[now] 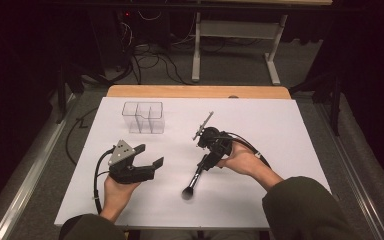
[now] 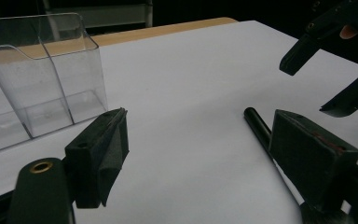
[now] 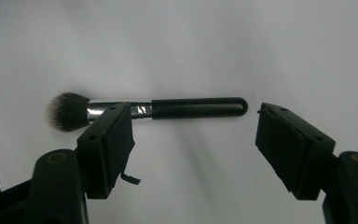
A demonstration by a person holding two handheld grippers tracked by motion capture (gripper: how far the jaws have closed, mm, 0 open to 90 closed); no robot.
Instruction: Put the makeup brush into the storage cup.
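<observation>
Black right gripper [image 1: 205, 161]: jaws spread wide and pinching nothing; it hovers just above the brush, apparently lining up for a grasp.
Aim of the right gripper [image 3: 193, 140]: in the right gripper view the handle lies crosswise between the open jaws, so closing would probably catch it across its width.
Makeup brush, black handle, silver ferrule, dark fluffy head [image 3: 144, 109]: flat on the white bench [image 1: 280, 130], near the person's edge, head pointing toward the person.
Left gripper [image 1: 142, 162]: jaws also spread and empty, resting low beside the brush, likely waiting in reserve.
Left gripper view: the handle's rounded end [image 2: 256, 122] shows just beside one jaw.
Clear plastic three-compartment organizer [image 1: 143, 117]: upright and empty toward the far-left of the bench, well apart from the brush; a likely destination, open tops facing up.
Thin metal-looking stick [image 1: 203, 125]: lies just beyond the right gripper; purpose unclear.
</observation>
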